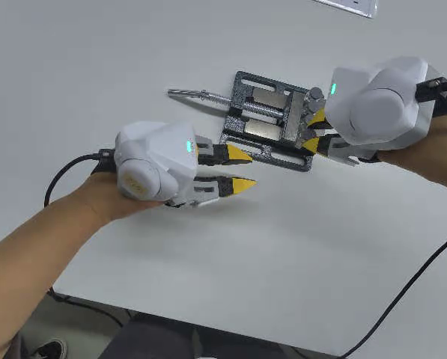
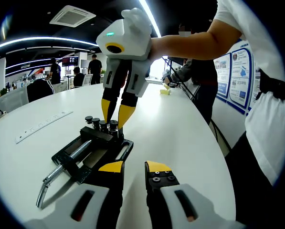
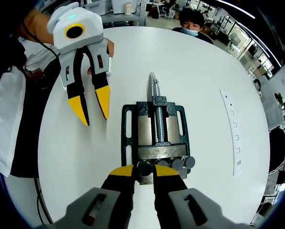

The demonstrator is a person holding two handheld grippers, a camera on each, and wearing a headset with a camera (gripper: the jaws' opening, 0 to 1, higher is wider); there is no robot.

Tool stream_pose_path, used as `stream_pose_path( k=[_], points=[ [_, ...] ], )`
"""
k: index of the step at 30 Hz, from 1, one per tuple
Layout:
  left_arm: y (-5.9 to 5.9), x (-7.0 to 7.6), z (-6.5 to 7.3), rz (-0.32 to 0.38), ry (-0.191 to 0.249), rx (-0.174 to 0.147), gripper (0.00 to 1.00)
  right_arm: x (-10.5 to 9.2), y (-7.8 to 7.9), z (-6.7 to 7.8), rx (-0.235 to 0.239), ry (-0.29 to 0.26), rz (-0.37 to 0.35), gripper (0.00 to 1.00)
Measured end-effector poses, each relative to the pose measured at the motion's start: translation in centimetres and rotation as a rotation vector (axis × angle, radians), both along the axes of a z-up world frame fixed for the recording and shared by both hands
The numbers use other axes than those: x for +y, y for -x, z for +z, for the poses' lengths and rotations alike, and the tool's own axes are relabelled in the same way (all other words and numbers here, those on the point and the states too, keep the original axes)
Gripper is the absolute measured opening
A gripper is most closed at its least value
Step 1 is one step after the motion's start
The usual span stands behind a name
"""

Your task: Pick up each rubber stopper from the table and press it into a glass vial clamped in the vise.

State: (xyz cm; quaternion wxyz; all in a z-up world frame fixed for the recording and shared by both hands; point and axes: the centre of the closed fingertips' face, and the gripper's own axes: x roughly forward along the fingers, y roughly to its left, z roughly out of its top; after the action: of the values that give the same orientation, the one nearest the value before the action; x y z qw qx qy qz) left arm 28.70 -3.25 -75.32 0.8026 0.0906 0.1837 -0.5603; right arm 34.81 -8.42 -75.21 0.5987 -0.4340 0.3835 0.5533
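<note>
Right gripper view: dark metal vise [image 3: 128, 138] holds four stoppered glass vials [image 3: 173, 163]; right tongs [image 3: 144, 171] straddle one, grip unclear; left tongs [image 3: 94, 118] gape empty.

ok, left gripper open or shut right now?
Open. The left gripper hovers beside the vise with its yellow-tipped fingers spread, nothing between them.

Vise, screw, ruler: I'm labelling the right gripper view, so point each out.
vise [image 3: 144, 131], right gripper view, left bed plate.
screw [image 3: 156, 112], right gripper view, threaded shaft.
ruler [image 3: 231, 133], right gripper view, strip's middle.
</note>
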Motion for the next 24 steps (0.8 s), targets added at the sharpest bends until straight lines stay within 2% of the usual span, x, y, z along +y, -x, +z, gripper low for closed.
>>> stream_pose_path(
  k=[6, 13, 24],
  points=[
    [0.0, -0.2, 0.1, -0.003, 0.002, -0.001, 0.14, 0.1, -0.1, 0.3, -0.010, -0.007, 0.001, 0.18],
    [0.0, -0.1, 0.2, -0.004, -0.001, -0.003, 0.14, 0.1, -0.1, 1.2, -0.015, -0.018, 0.002, 0.16],
    [0.2, -0.3, 0.4, -0.011, -0.004, -0.007, 0.14, -0.4, 0.0, 1.6, -0.022, -0.010, 0.017, 0.06]
  ],
)
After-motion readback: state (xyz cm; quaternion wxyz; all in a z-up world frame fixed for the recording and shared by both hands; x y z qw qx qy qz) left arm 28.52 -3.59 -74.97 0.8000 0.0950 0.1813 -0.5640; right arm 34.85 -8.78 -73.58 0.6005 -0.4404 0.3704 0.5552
